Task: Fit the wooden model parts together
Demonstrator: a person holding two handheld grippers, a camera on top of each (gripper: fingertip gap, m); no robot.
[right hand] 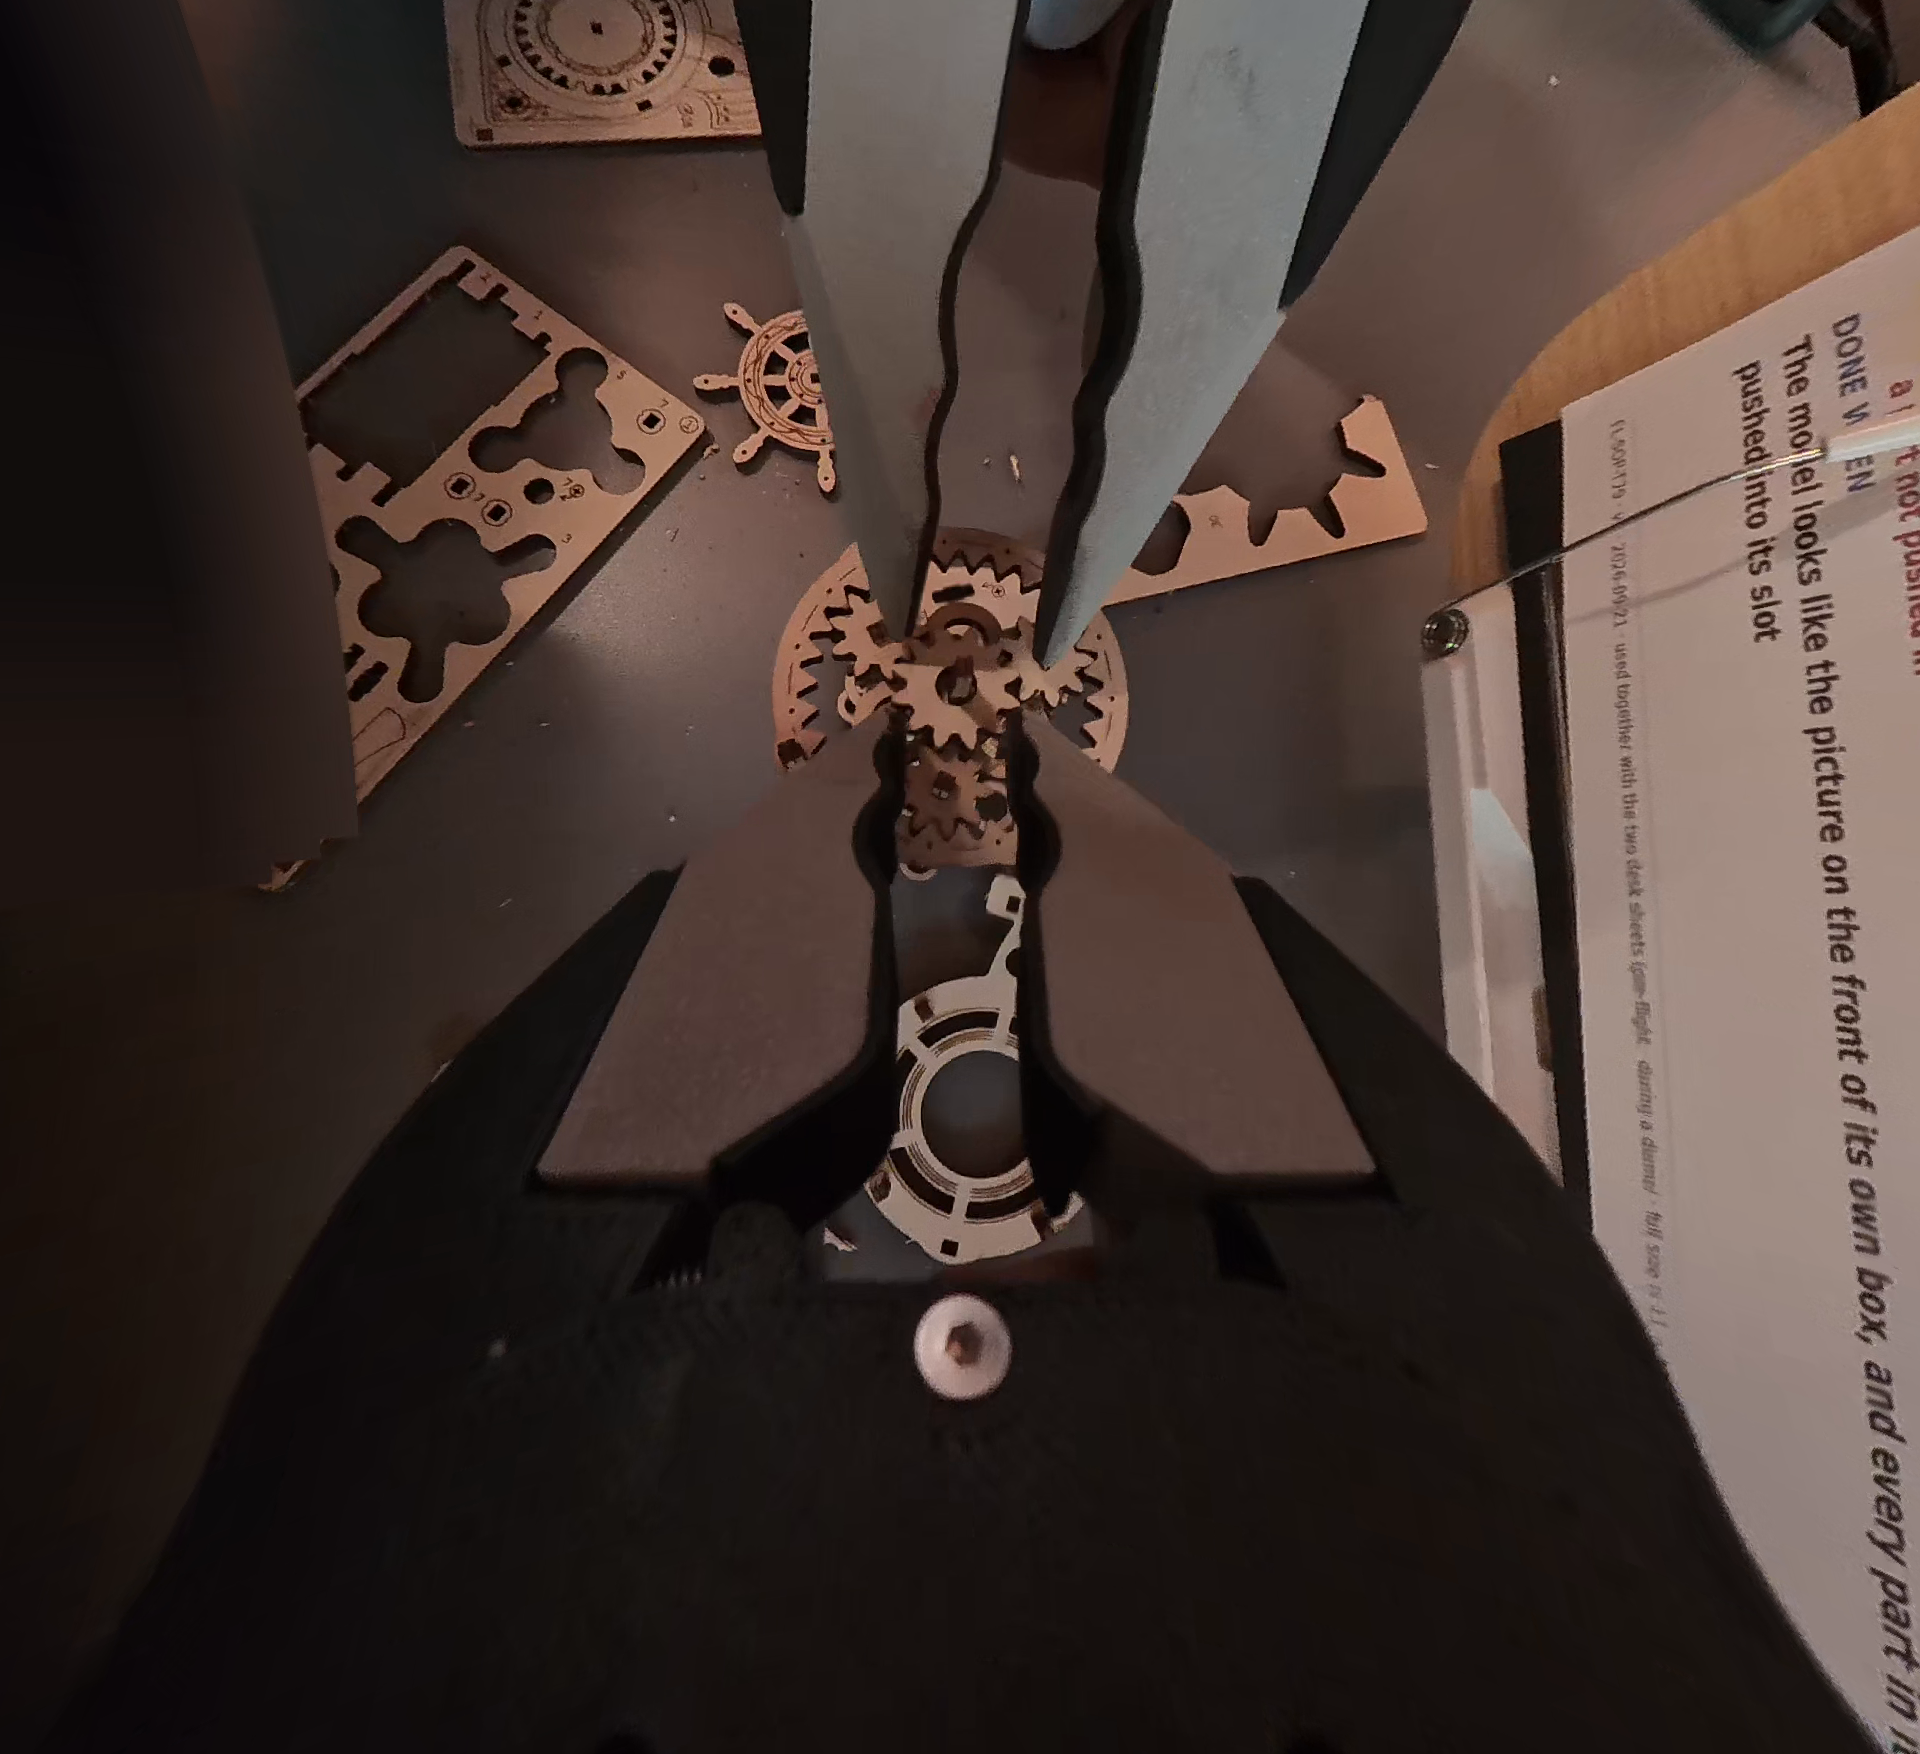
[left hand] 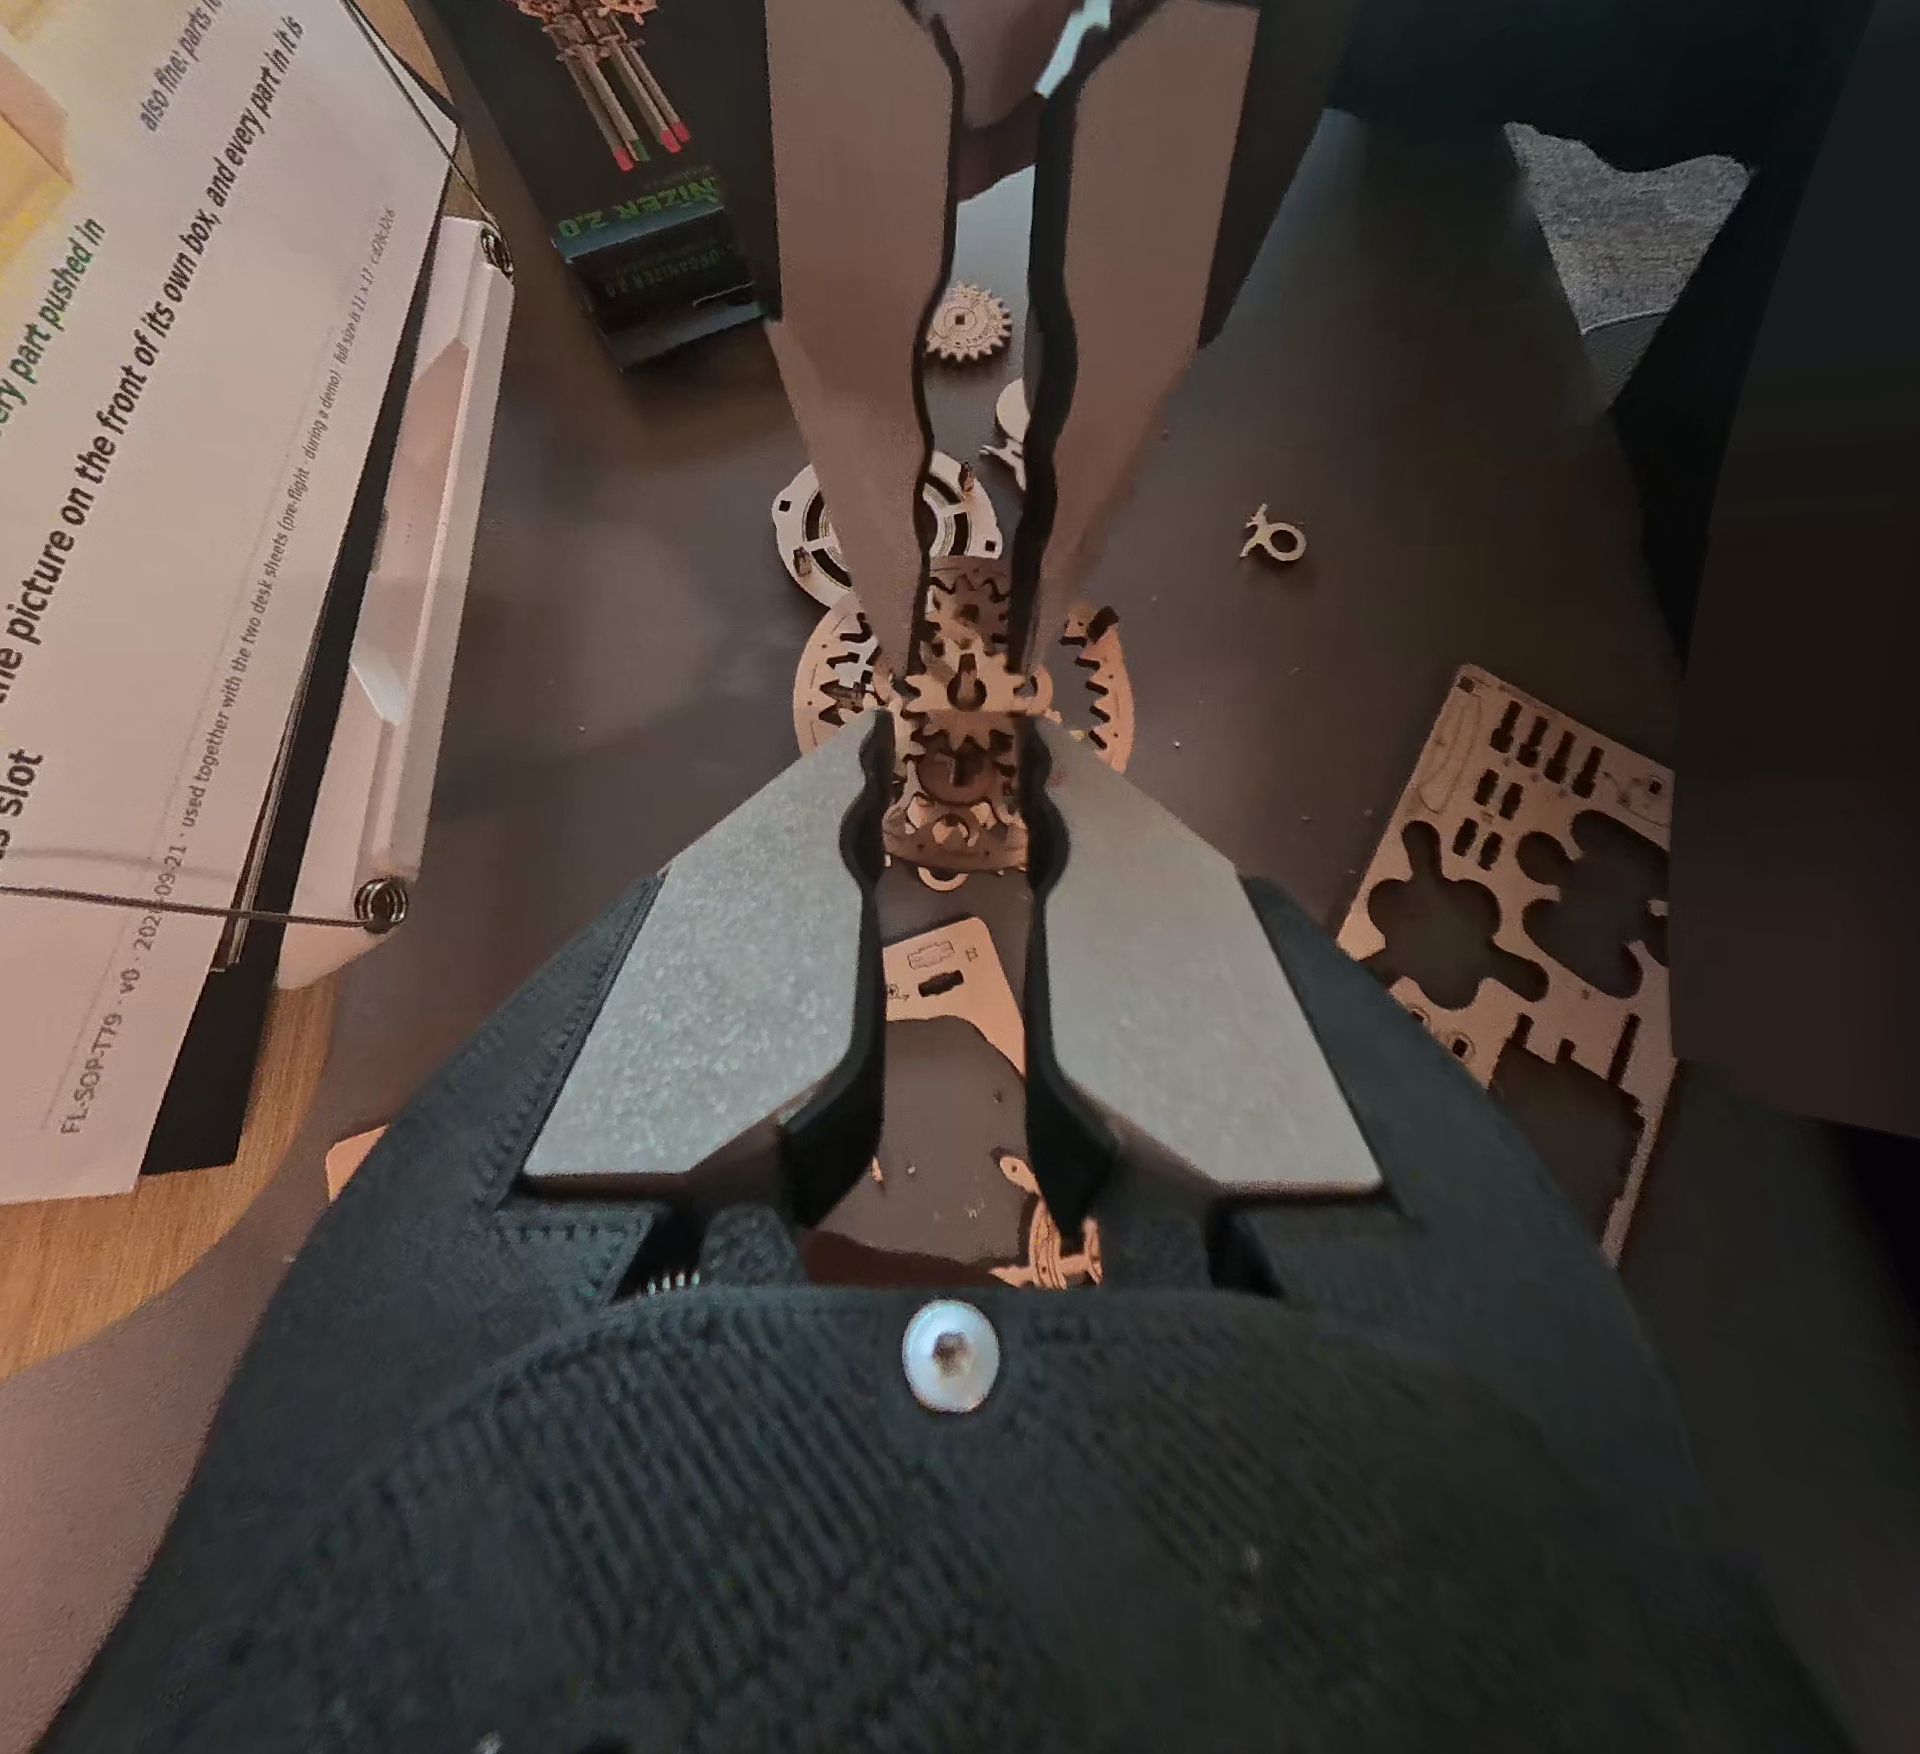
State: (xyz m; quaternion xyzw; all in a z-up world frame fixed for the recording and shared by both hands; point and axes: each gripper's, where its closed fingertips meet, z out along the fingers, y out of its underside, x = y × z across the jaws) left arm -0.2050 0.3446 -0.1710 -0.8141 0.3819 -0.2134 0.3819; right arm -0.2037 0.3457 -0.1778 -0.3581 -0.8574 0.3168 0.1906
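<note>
Gear assembly (left hand: 961, 717) sits at frame centre on the dark table (left hand: 623, 644), atop a toothed ring (right hand: 1091, 717). Left gripper (left hand: 956, 733) and right gripper (right hand: 951, 743) meet over it from opposite sides, each with jaws closed narrowly around the gear stack. Cut-out sheet (left hand: 1517, 925) lies at right.

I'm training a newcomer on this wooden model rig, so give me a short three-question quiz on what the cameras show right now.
1. True or false: the ship's wheel piece lies loose on the table.
2. What do the left claw and the right claw both close on? A: the gear assembly. B: a punched-out sheet. C: the kit box.
3. Fill in: in the right wrist view, the clipboard lies on the ____ side.
Key: 1 true; 2 A; 3 right.
</note>
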